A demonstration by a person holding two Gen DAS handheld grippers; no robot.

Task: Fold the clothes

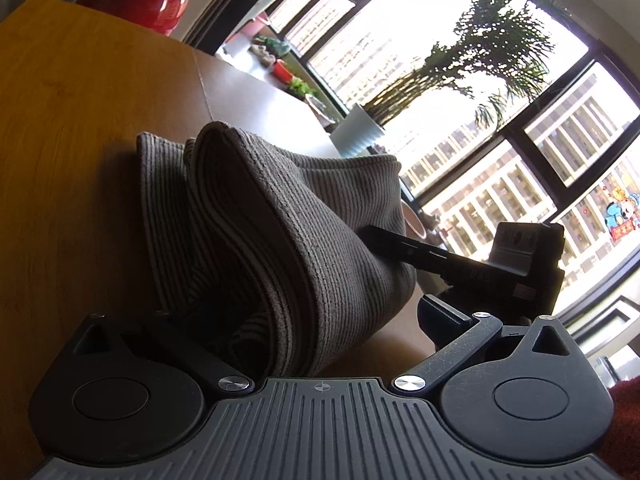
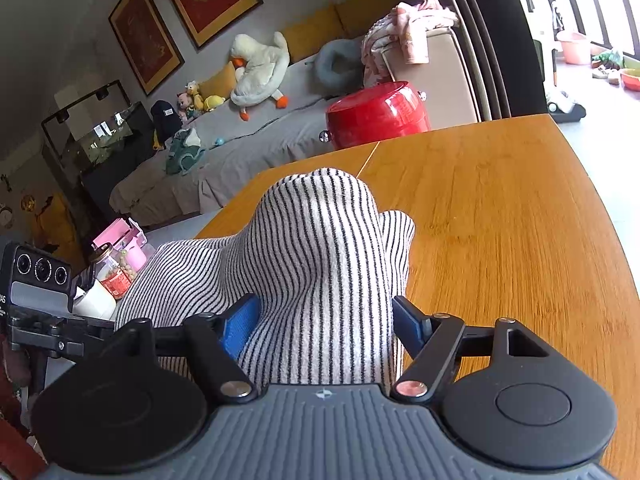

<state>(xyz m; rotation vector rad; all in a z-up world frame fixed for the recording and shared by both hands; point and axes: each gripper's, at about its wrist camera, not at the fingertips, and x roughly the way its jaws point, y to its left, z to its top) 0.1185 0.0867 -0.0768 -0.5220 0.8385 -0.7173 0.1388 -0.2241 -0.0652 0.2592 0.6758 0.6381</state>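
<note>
A striped knit garment lies bunched in thick folds on the wooden table. In the left wrist view my left gripper stands wide open with the folds running between its fingers. Its right finger is clear of the cloth; the left one is hidden behind it. In the right wrist view the same garment humps up between the blue pads of my right gripper. The cloth fills the gap and the pads do not squeeze it. Each view shows the other gripper at the garment's far side.
A red round pot stands past the table's far edge. Jars and a pink box crowd the left side. A white potted plant stands by the big window. Bare wood stretches to the right of the garment.
</note>
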